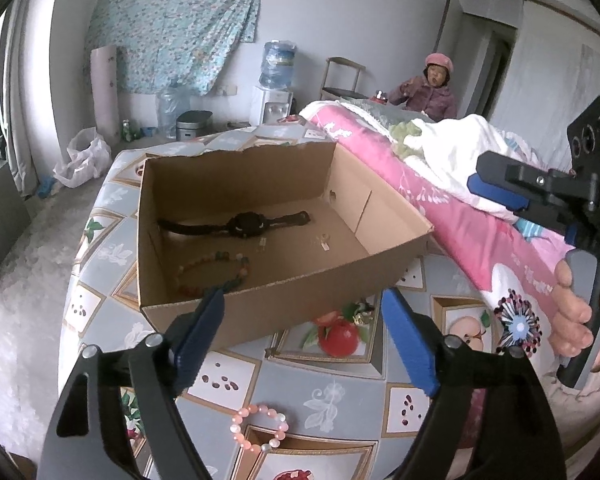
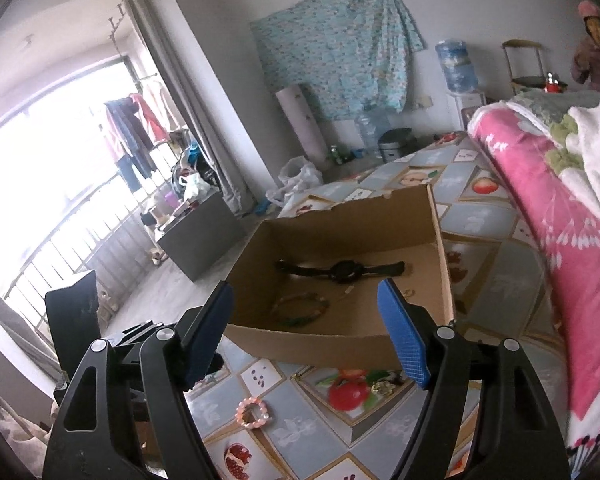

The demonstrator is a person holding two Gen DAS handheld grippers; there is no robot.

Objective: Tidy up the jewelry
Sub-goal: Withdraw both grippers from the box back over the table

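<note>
In the left wrist view, the left gripper [image 1: 304, 328] is hanging wide open and empty before the cardboard box [image 1: 284, 300], which is holding a black watch [image 1: 240, 224] and a beaded bracelet [image 1: 216, 270], while a pink bracelet [image 1: 260, 426] is lying on the tablecloth [image 1: 332, 400]. In the right wrist view, the right gripper [image 2: 306, 330] is also gaping empty, with the pink bracelet [image 2: 254, 412] sitting outside the box [image 2: 320, 340].

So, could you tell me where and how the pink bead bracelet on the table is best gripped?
I would pinch one side of the pink bead bracelet across its beads, coming from above. It lies flat on the tablecloth as an open ring, apart from the cardboard box, so one finger can probably drop inside the loop.
</note>
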